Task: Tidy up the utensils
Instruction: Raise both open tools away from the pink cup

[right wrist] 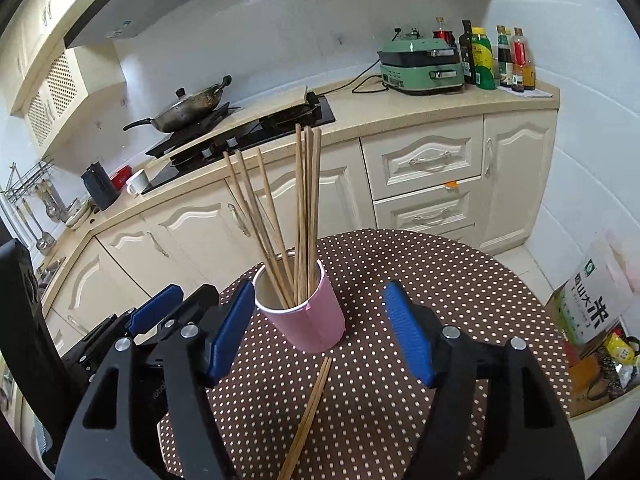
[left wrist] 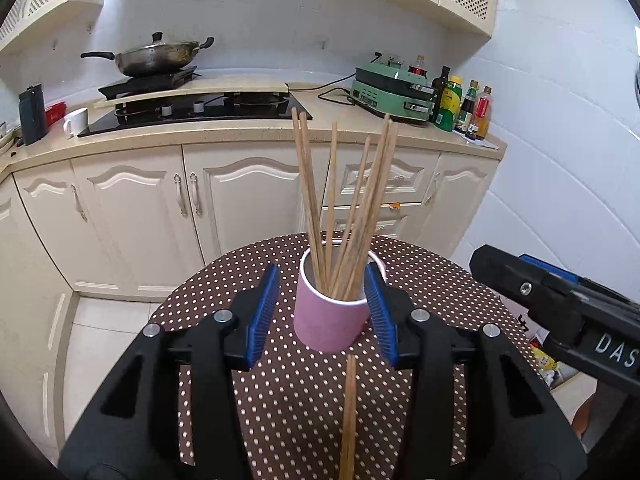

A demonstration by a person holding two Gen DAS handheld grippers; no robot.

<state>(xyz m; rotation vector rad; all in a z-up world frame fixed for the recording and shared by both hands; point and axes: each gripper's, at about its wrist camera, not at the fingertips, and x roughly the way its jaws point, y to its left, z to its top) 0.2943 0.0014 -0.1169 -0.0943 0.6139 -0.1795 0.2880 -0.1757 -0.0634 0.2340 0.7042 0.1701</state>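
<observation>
The pink cup (left wrist: 329,316) stands on the dotted surface (left wrist: 280,400) with chopsticks (left wrist: 340,200) inside, both grippers' fingers (left wrist: 262,312) are spread, so pinch the loose pair (right wrist: 308,416) gently near the middle.

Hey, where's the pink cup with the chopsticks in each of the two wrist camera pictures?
Left wrist view: the pink cup stands just below centre on the dotted tablecloth, between the left claw's blue pads.
Right wrist view: the cup sits slightly left of centre, nearer the right claw's left-hand pad.
Shared landmark: the green cooker on the counter, upper right in both.
</observation>
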